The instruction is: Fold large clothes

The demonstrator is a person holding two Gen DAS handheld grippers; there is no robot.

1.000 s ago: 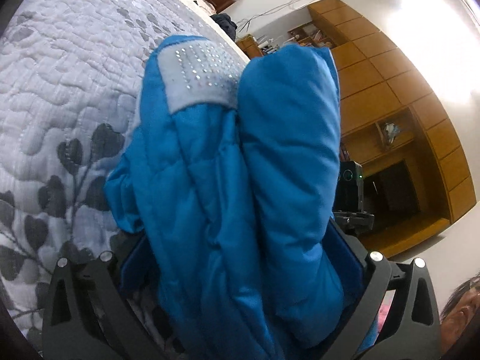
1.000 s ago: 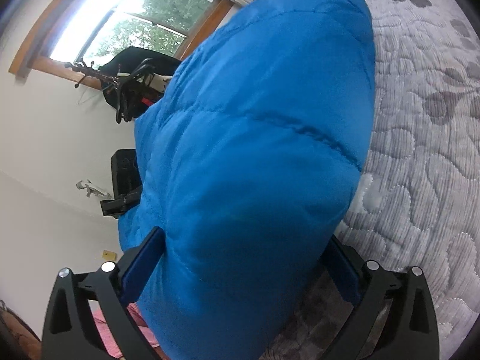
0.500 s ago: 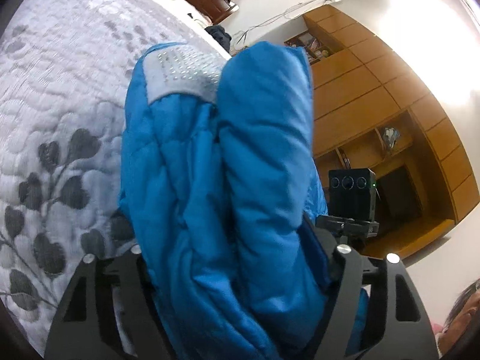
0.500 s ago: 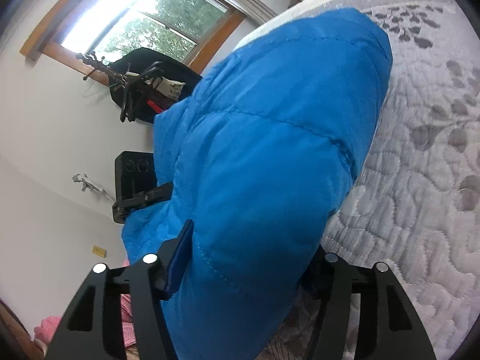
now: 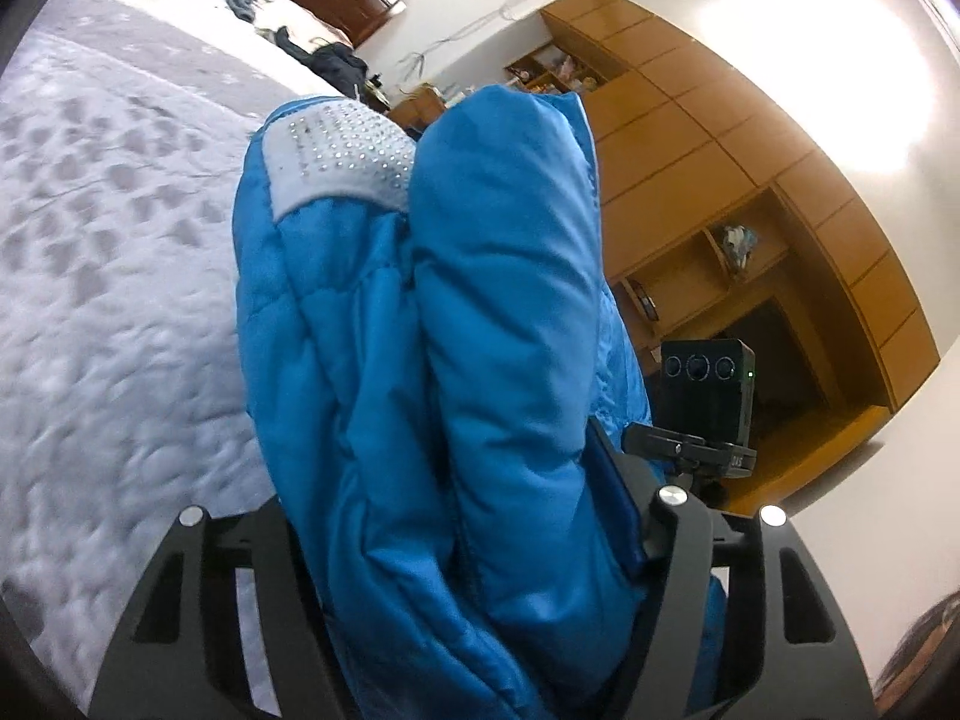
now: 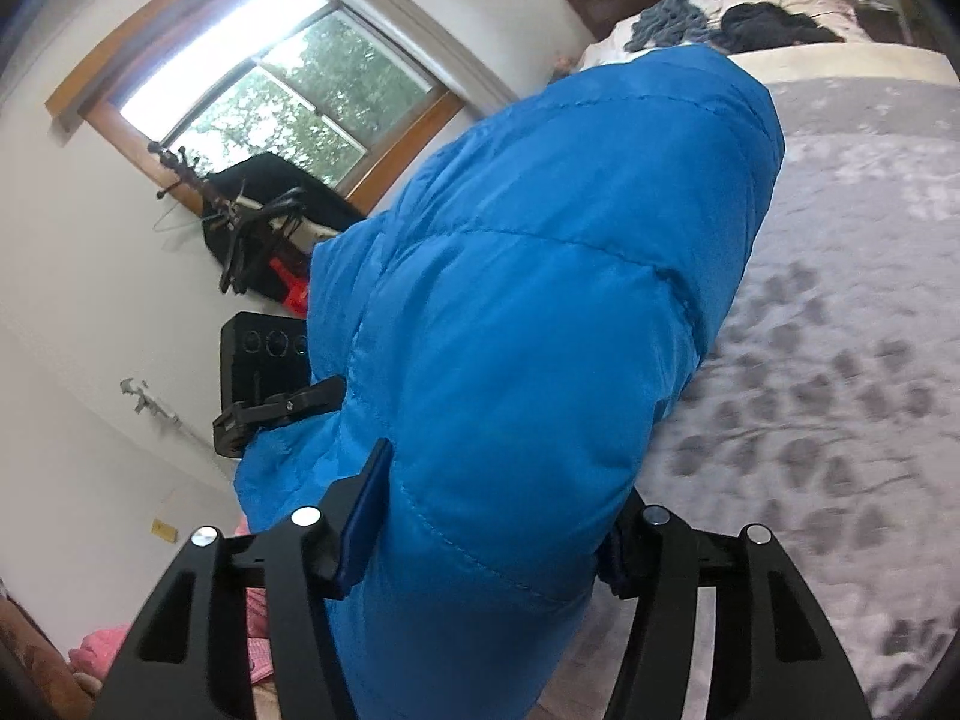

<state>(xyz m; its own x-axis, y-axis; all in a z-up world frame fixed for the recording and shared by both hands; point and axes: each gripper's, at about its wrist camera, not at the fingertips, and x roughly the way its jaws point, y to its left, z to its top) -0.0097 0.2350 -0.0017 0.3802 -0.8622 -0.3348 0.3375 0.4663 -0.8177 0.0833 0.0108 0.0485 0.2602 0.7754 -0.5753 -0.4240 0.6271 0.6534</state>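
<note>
blue padded jacket [image 5: 456, 372] bulging between the fingers, blocking forward passage, open quilted bedspread [image 6: 840, 312] alongside

Each wrist camera looks forward along its fingers, very near the jacket [image 5: 456, 360] [image 6: 540, 312] (it fills both views); both also share the bed [image 5: 108, 300] [image 6: 840, 360].

The two arms of the left tool [image 5: 456, 510] are closer together now, so they squeeze the blue coat [image 5: 432, 360] more tightly. The right tool [image 6: 492, 510] squeezes the coat tighter too. Both tools are higher and tipped up. More of the far end of the bed [image 5: 108, 252] shows, and the clothes [image 6: 678, 18] lying there.
</note>
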